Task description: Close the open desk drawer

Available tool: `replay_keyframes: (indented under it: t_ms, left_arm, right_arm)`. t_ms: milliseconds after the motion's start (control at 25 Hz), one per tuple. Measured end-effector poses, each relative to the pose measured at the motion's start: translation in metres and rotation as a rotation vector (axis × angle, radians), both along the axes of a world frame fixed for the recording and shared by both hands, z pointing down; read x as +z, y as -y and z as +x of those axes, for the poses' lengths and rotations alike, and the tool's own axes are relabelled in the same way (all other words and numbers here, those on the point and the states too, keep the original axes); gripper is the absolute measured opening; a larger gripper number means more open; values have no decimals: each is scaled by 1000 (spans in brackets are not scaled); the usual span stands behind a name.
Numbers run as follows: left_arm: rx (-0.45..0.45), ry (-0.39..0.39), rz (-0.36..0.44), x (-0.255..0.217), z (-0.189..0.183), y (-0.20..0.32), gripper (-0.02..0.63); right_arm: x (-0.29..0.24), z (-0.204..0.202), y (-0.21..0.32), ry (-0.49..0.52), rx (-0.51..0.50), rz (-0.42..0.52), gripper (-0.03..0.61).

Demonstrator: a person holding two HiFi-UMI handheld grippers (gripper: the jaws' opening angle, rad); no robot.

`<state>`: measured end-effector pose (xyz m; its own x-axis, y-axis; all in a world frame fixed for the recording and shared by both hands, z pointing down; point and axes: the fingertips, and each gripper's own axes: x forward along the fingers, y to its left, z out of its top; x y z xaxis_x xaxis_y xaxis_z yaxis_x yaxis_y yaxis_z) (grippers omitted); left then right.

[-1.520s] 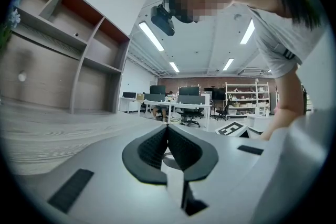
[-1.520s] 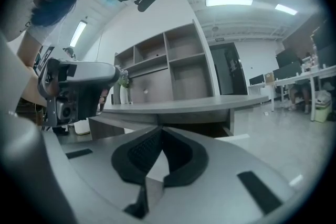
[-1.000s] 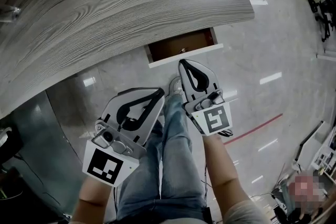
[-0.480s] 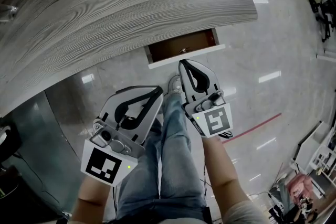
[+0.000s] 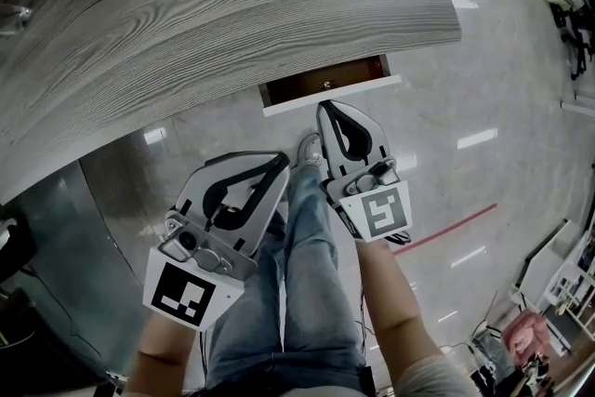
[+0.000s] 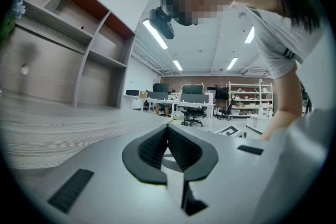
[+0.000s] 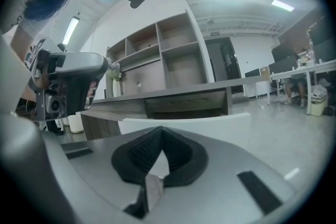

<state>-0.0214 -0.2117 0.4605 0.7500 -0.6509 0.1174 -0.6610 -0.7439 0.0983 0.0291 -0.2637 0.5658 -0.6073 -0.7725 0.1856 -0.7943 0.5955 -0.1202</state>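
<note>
a: how many drawers is the desk (image 5: 232,5) showing?
b: one drawer (image 5: 325,84), standing partly open under the desk's front edge, near its right end.
a: and the two grippers?
b: the right gripper (image 5: 323,112) is pointing at the drawer's white front, its tip just beside it, jaws pressed together on nothing. the left gripper (image 5: 282,161) is hanging lower, well apart from the drawer, its jaws likewise meeting on nothing.

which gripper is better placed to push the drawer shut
Right. The right gripper, jaws shut, has its tip close to the white drawer front, and its own view faces that panel squarely. The left gripper sits farther back and to the left, and its view does not show the drawer.
</note>
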Motion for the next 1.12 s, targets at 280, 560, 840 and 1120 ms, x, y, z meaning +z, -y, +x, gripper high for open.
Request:
replay_keyframes:
  t_ms: [280,560,840,1120]
  left_arm:
    - [-17,1,-2,1,-6,2,11]
    - [-35,-3,-4,4,-12,8,11]
    - [-52,-2,-9,7,-18,12,11]
    - [-68,-5,-13,9,-23,16,11]
  right_arm:
    - [-1,1,12,16,34,3,8]
    - [1,-6,21,18,18,1,8]
    - [1,-12,31,15,25,0,8]
    - [1,-16,43,8,28,0,8]
